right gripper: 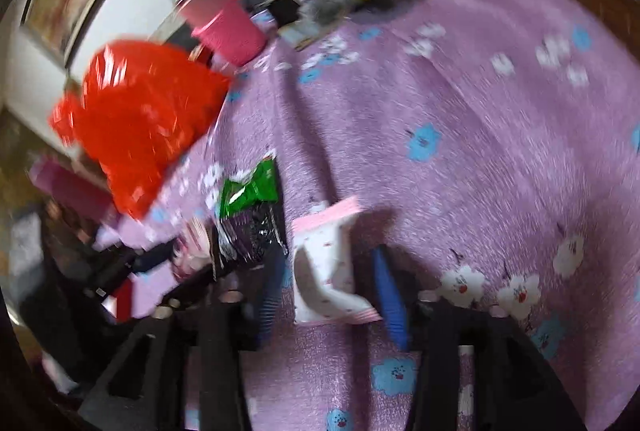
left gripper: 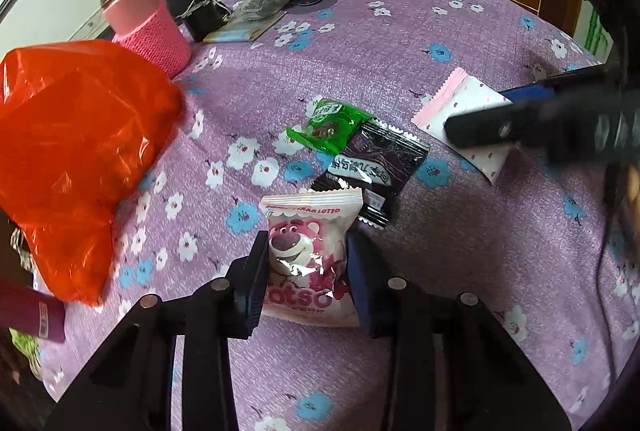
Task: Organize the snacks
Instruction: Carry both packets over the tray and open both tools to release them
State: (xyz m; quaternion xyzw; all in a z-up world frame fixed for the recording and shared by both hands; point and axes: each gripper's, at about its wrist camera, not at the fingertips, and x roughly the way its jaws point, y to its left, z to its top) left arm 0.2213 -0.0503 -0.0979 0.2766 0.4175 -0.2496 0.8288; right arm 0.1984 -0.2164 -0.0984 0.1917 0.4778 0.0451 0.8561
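The left gripper (left gripper: 306,273) has the pink bear packet (left gripper: 310,263) squarely between its fingers (left gripper: 256,279) — both pads sit against the packet's side edges, so it reads as clamped, with the packet lying flat on the table (left gripper: 460,271). The packet's long axis runs straight ahead along the fingers, top seam pointing away from the camera. Its print is partly legible: "LOTSO" along the top band and large "otso" lettering low on the front, under a cartoon bear face.

Just beyond it lie the dark packet (left gripper: 370,167), with white Chinese characters that I cannot read with confidence, and the green wrapper (left gripper: 326,125), which overlaps the dark packet's far corner.

The right gripper (right gripper: 326,273) straddles the white-and-pink packet (right gripper: 324,263). That view is badly blurred, but there seems to be a gap between each blue pad and the packet, so the fingers appear parted around it and not pressing; the packet looks tilted up on its near end. No writing is readable on it.

The orange plastic bag (left gripper: 72,151) sits to the left, nearer the left gripper — the likely place for the snacks, which is a judgement only. From there the held packet has to travel leftward, clear of the pink sleeved bottle (left gripper: 144,27).
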